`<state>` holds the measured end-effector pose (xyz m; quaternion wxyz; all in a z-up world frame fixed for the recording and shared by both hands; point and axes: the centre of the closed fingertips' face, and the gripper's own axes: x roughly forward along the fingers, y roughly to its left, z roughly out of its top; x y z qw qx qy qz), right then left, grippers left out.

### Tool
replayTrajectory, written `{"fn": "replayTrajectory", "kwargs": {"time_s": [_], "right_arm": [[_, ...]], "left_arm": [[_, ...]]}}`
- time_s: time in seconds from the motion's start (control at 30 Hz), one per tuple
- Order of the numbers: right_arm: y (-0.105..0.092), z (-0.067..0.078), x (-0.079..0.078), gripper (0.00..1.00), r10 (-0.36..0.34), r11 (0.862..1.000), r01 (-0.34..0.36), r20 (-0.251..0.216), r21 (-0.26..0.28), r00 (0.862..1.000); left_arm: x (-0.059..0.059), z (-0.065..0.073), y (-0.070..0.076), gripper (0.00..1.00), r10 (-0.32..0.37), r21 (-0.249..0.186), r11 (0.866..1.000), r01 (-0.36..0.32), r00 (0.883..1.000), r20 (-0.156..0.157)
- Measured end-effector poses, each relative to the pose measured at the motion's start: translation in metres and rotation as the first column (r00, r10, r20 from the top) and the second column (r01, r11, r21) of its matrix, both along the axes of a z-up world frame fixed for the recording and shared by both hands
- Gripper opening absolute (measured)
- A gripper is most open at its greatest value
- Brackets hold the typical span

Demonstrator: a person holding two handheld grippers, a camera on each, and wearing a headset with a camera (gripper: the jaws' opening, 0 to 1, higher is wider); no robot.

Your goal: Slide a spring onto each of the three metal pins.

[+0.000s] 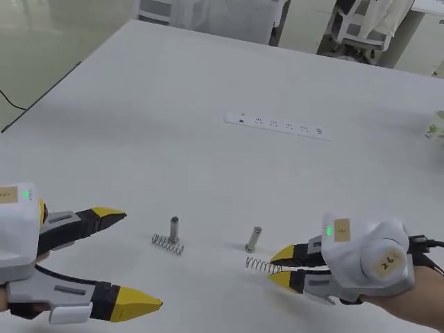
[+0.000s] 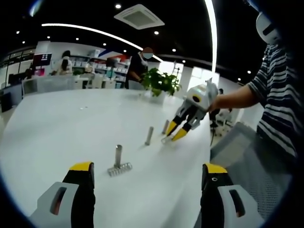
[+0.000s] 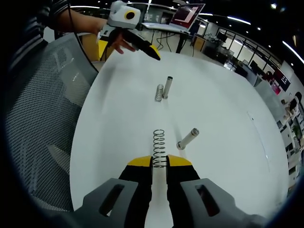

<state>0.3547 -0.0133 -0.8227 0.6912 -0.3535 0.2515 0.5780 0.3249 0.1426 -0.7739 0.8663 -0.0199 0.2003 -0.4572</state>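
The right gripper [image 1: 277,268] sits low over the white table [image 1: 208,90]. Its yellow-tipped jaws are drawn almost together and pinch one end of a coil spring [image 1: 258,263]. In the right gripper view the spring sticks straight out ahead of the jaws, and its free end reaches out over the tabletop. Just beside that spring, on its far side in the head view, stands the middle pin [image 1: 254,238], a short metal cylinder with nothing on it.

The left gripper [image 1: 139,258] is well apart from the right one. Its jaws are spread wide and nothing is between them. In the left gripper view they frame the left pin [image 1: 174,227], which stands upright and bare. A second spring [image 1: 167,243] lies on its side on the table, against the foot of that pin and on the side nearer the person.

In the left gripper view a third pin [image 2: 165,127] stands beyond the middle one, close to the right gripper's tips. I cannot tell whether they touch.

Farther back on the table, a white power strip [image 1: 277,126] lies flat, well away from the pins. A grey mesh chair [image 3: 42,118] stands at the table's edge in the right gripper view. The person's striped sleeve [image 2: 275,90] shows behind the right gripper in the left gripper view.
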Motion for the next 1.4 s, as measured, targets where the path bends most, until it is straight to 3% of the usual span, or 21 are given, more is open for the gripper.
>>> {"fn": "replayTrajectory", "kwargs": {"time_s": [0.2, 0.5, 0.8, 1.4], "right_arm": [[-0.002, 0.005, -0.005, 0.08, 0.01, 1.0, -0.01, 0.001, -0.002, 1.0], [0.006, 0.006, -0.02, 0.08, 0.057, 0.998, -0.057, 0.0, -0.009, 0.998], [0.014, 0.011, -0.028, 0.08, 0.083, 0.997, -0.083, 0.003, 0.003, 0.997], [0.026, 0.021, -0.036, 0.08, 0.104, 0.994, -0.105, 0.009, 0.027, 0.994]], "left_arm": [[-0.003, -0.004, -0.003, 0.85, -0.023, 0.003, 1.0, 0.023, 1.0, -0.016], [-0.01, -0.009, -0.032, 0.78, -0.115, 0.002, 0.993, 0.116, 0.993, -0.03], [-0.011, -0.012, -0.062, 0.69, -0.21, 0.009, 0.978, 0.21, 0.977, -0.03], [-0.006, -0.01, -0.11, 0.43, -0.337, 0.013, 0.941, 0.337, 0.941, 0.005]]}}
